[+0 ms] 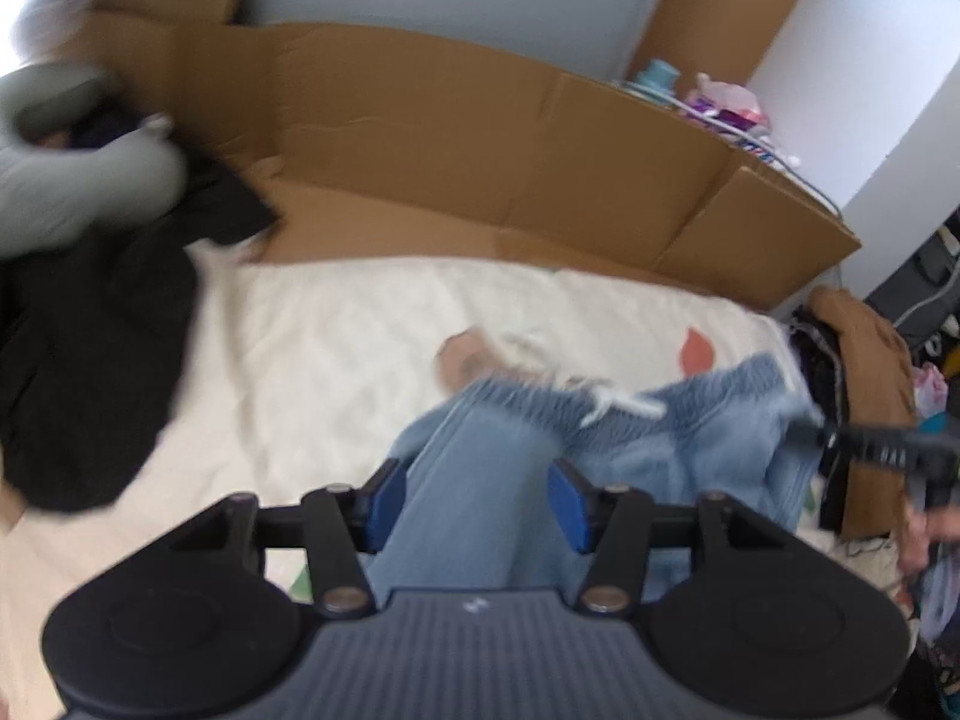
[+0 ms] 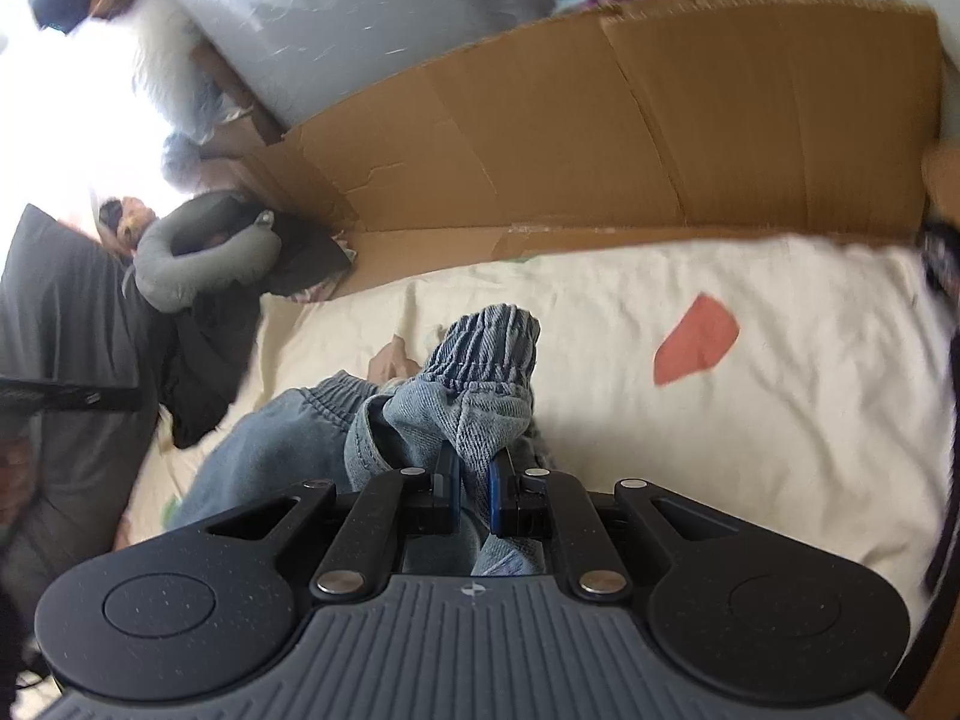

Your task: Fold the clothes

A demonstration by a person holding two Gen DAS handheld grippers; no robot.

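Light blue jeans (image 1: 480, 480) with an elastic waist and a white drawstring (image 1: 624, 402) lie crumpled on the cream sheet (image 1: 336, 348). My left gripper (image 1: 477, 498) is open just above one leg, which runs between its blue pads (image 1: 567, 504) without being pinched. In the left wrist view, the right gripper (image 1: 870, 444) reaches in from the right edge at the waistband. My right gripper (image 2: 474, 480) is shut on a bunched fold of the jeans (image 2: 480, 360), lifted off the sheet (image 2: 750, 450).
A black garment (image 1: 90, 360) and a grey neck pillow (image 2: 198, 258) lie at the left. A cardboard wall (image 2: 660, 120) borders the far side of the sheet. Brown and dark clothes (image 1: 864, 348) are piled at the right. An orange patch (image 2: 696, 348) marks the sheet.
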